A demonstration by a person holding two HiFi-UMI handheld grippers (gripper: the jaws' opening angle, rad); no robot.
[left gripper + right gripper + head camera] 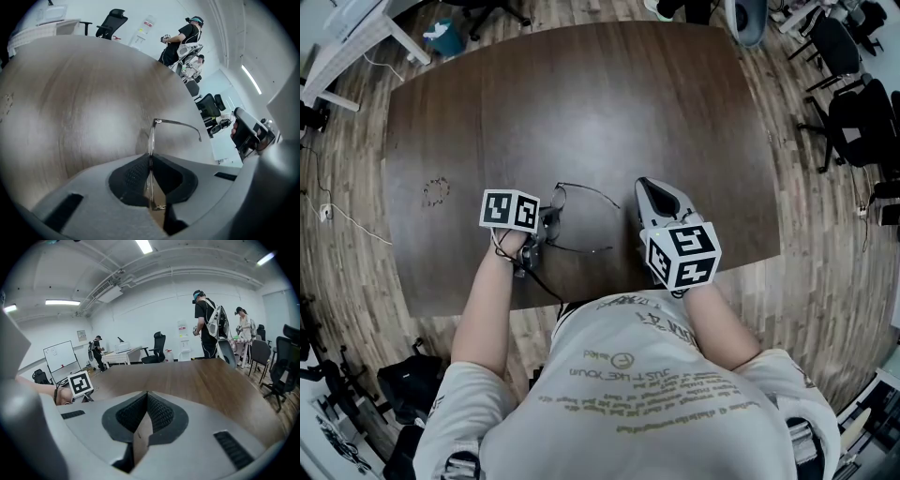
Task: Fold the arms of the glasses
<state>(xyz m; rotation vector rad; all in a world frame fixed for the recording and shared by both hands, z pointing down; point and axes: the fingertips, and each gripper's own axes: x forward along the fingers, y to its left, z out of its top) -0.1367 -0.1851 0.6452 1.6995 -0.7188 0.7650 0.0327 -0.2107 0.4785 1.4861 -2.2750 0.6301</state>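
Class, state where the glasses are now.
Head view, near the front edge of the dark wooden table: thin wire-framed glasses, clamped in the left gripper.

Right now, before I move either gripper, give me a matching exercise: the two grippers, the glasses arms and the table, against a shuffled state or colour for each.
Things:
1. left gripper
2. right gripper
3. glasses arms
4. table

States or colours:
A. dark brown wood
B. shut, nothing between the jaws
C. swung out, not folded
D. shut on the glasses frame

Pairs: 1-D, 2-B, 3-C, 4-A.
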